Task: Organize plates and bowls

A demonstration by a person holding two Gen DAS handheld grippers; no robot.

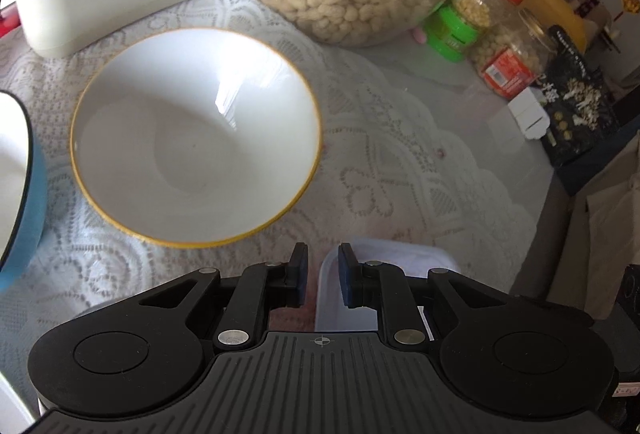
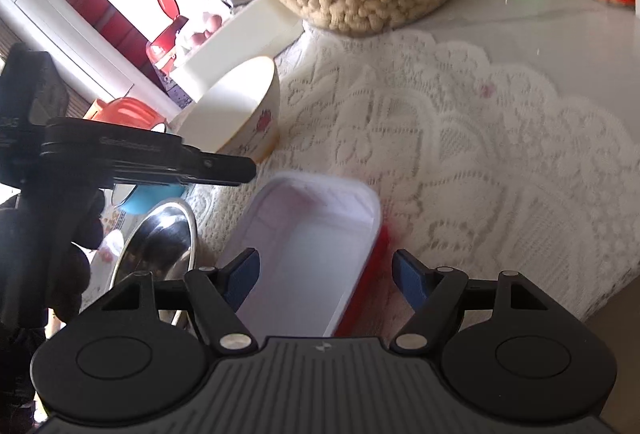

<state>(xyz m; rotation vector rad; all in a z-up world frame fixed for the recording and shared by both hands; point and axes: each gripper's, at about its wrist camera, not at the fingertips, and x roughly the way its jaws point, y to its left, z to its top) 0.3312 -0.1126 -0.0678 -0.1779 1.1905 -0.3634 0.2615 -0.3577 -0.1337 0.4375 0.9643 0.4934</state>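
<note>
Tray (image 2: 308, 258) half hidden behind right gripper (image 2: 325, 276), jaws wide astride it; left gripper (image 1: 323, 276) narrow, empty, near tray; bowl (image 1: 196, 138) beyond

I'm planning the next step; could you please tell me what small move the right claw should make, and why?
Probably close the right claw on the white container: it lies between the open pads, neither visibly pressing it.

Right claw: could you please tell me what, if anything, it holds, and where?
The right claw straddles the near end of the white rectangular plastic tub, pads beside its long walls; whether they press cannot be told.
</note>
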